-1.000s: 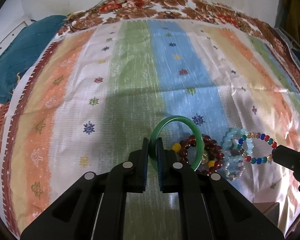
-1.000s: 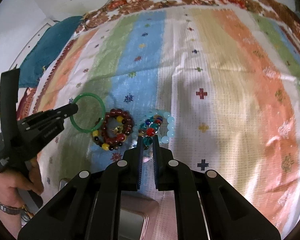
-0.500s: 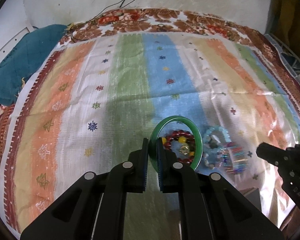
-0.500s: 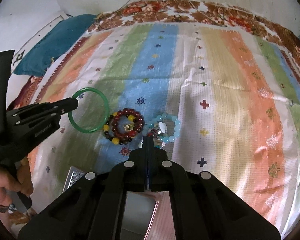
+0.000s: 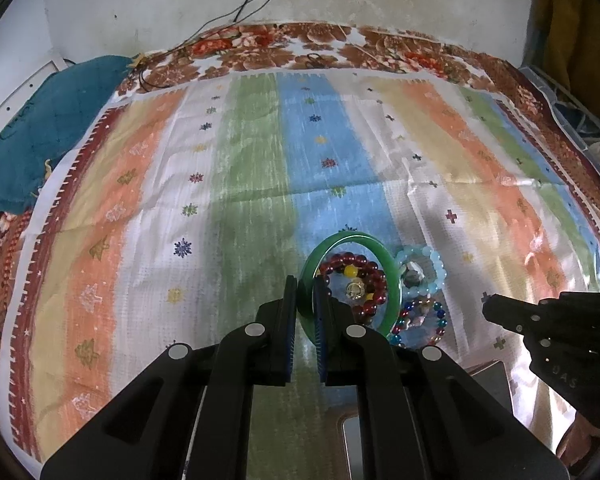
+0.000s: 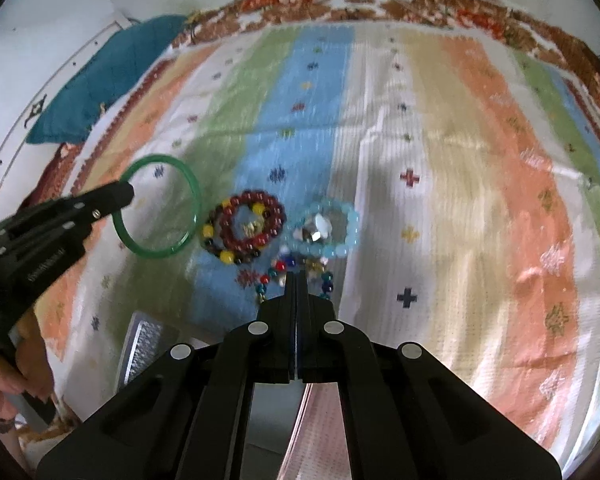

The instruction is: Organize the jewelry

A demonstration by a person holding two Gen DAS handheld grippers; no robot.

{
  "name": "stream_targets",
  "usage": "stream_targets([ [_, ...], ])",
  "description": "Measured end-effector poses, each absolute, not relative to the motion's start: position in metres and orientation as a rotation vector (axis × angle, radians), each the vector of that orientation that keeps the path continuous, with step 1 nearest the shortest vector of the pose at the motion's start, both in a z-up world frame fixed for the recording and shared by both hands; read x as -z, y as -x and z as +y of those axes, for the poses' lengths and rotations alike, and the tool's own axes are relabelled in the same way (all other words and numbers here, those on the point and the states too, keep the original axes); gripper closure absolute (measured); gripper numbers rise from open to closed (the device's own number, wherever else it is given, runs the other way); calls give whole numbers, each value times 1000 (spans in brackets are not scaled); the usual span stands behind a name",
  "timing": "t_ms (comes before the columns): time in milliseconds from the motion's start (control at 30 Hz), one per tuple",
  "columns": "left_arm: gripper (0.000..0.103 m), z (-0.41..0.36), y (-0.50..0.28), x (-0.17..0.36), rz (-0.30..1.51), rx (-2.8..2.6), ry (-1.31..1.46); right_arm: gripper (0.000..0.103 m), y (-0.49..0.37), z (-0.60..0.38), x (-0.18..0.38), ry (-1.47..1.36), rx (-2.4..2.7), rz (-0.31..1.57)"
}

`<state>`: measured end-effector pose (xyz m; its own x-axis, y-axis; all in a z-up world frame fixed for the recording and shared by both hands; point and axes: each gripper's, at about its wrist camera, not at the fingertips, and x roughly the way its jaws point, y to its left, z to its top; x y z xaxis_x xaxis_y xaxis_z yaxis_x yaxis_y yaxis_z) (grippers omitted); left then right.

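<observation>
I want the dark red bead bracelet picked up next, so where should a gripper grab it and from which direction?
Take the dark red bead bracelet from above, one finger inside the loop and one outside, pinching its near arc. It lies flat on the striped cloth, and that side looks freest.

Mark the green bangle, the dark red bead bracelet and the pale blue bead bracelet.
green bangle (image 6: 188, 184): right wrist view, right side of hoop.
dark red bead bracelet (image 6: 236, 204): right wrist view, upper-left beads.
pale blue bead bracelet (image 6: 354, 220): right wrist view, right-hand beads.

black claws (image 5: 306, 304) (silver screws), blue pads (image 5: 320, 320)
</observation>
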<state>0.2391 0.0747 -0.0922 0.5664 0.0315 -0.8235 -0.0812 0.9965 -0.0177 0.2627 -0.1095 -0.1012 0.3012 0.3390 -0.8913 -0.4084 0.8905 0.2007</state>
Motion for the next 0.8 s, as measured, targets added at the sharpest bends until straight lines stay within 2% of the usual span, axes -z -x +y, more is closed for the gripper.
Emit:
stream_targets([
  [367,93,80,-245,107,1000,-63,50,99,-282,-113,135,75,-490,1272],
  [433,93,80,-246,109,1005,-63,47,72,-284,-113,138,76,-493,1281],
  [800,93,78,-251,114,1010,-54,35,71,-293,-106,159,108,-495,1338],
])
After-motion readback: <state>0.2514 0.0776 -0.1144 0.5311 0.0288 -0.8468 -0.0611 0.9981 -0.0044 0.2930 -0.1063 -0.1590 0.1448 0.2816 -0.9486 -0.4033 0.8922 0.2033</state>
